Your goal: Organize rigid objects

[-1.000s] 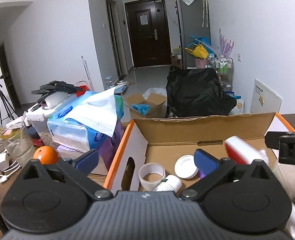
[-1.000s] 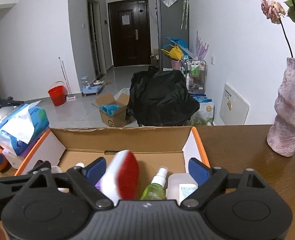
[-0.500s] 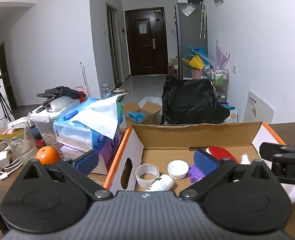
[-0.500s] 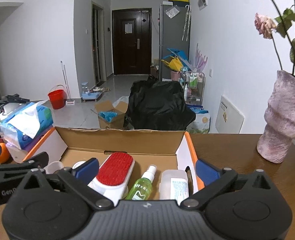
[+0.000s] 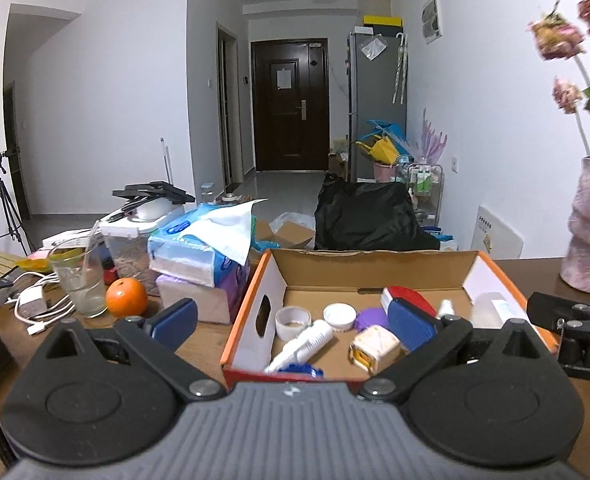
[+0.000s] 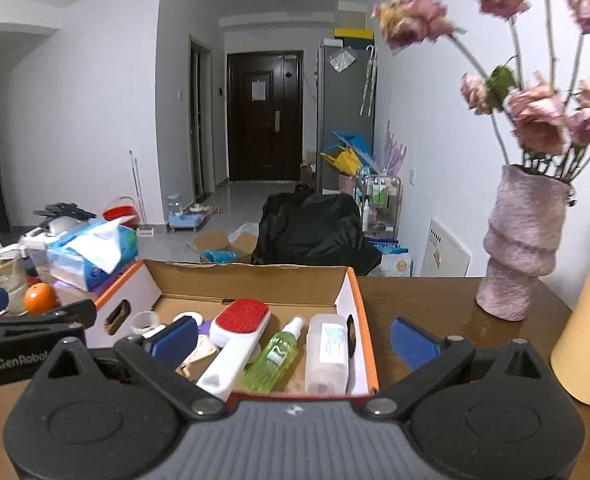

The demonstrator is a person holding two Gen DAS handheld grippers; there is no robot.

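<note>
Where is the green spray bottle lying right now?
In the right wrist view, the green spray bottle lies in the cardboard box, between the red-faced brush and clear bottle.

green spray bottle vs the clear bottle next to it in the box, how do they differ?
Colour: the green spray bottle is translucent green; the clear bottle is pale and colourless.
Shape: the green spray bottle is slim and round with a white nozzle; the clear bottle is wider and blockier, and no nozzle shows.
Place: the clear bottle lies nearer the cardboard box's right wall; the green spray bottle lies beside the lint brush.
Both lie flat, side by side, labels up.
</note>
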